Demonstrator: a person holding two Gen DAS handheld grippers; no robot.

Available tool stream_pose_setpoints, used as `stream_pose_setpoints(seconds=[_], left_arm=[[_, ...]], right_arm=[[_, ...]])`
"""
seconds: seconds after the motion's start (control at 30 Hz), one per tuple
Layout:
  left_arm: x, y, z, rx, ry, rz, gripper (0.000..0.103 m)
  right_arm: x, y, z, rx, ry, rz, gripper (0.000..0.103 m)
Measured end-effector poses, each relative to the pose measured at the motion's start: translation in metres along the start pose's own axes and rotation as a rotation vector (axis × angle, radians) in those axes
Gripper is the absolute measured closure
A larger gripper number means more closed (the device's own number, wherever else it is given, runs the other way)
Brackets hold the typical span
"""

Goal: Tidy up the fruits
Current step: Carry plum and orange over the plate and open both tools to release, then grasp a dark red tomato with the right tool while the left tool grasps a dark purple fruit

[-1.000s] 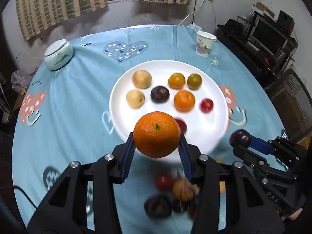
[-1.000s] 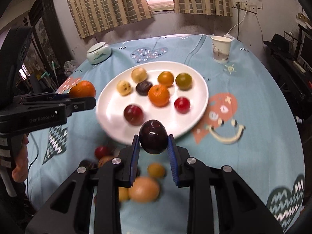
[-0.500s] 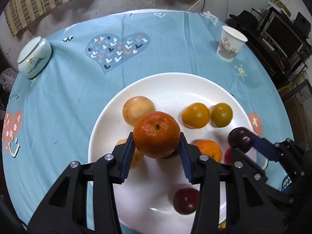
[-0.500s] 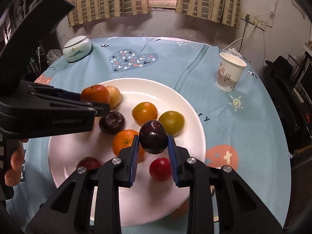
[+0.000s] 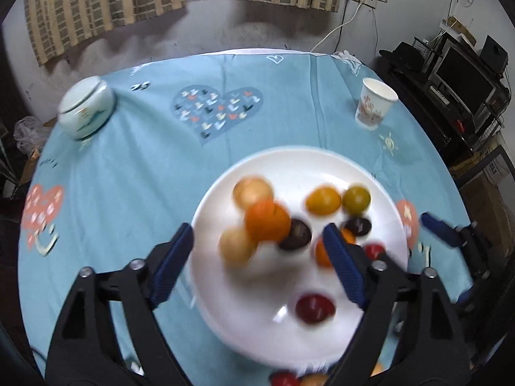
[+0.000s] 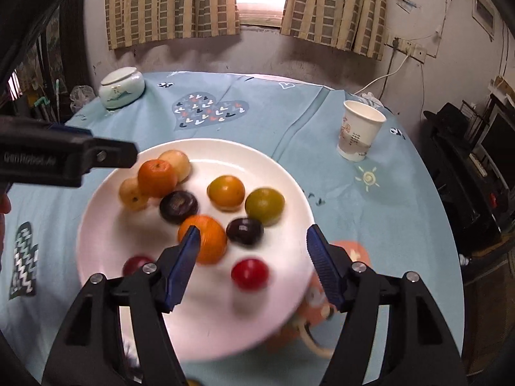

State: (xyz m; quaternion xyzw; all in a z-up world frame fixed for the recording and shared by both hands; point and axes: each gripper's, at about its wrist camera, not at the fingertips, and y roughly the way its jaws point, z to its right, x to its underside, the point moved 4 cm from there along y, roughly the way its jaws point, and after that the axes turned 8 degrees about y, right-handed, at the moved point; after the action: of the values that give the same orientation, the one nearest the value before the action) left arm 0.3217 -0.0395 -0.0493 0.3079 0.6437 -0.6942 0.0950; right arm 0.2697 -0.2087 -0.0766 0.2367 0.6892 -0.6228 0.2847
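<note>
Now orange [image 5: 267, 220] on plate [image 5: 322, 167], between opening left tool [image 5: 262, 251] jaws, unpressed

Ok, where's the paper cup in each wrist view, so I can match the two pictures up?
Left wrist view: the paper cup stands upper right, on the blue tablecloth beyond the white plate.
Right wrist view: the paper cup is right of centre, past the plate's far right rim.
Shared landmark: the heart print on the cloth, left of the cup in both.
</note>
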Motion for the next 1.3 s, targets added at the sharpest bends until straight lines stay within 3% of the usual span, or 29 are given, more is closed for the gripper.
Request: stream_pose_setpoints(seconds=[0.17, 0.3, 0.5, 0.63, 0.8, 1.03, 1.2, 1.3], left_arm=[[0.075, -0.03, 0.005, -0.048, 0.01, -0.002, 0.013], [0.142, -0.058, 0.012, -0.068, -0.063, 0.036, 0.012], [0.204, -0.087, 0.031, -0.124, -0.055, 0.06, 0.009], [0.218, -0.096, 0.035, -0.147, -0.026, 0.063, 0.009], [0.228, -0.099, 0.024, -0.152, -0.058, 0.05, 0.009], [0.236, -0.104, -0.001, -0.169, -0.109, 0.05, 0.009], [0.243, -0.105, -0.01, -0.164, -0.131, 0.051, 0.009], [0.245, -0.104, -0.011, -0.16, -0.129, 0.049, 0.009]], right_arm=[[0.051, -0.047, 0.014, -0.008, 0.045, -0.044, 0.029], [0.094, -0.073, 0.011, -0.059, 0.132, -0.077, 0.029], [0.141, -0.103, -0.012, -0.104, 0.174, -0.106, 0.028], [0.152, -0.117, -0.026, -0.119, 0.144, -0.106, 0.028], [0.164, -0.122, -0.04, -0.133, 0.128, -0.124, 0.028], [0.181, -0.114, -0.073, -0.253, 0.1, -0.167, 0.029], [0.183, -0.105, -0.089, -0.289, 0.088, -0.184, 0.049], [0.183, -0.099, -0.092, -0.29, 0.096, -0.194, 0.054]])
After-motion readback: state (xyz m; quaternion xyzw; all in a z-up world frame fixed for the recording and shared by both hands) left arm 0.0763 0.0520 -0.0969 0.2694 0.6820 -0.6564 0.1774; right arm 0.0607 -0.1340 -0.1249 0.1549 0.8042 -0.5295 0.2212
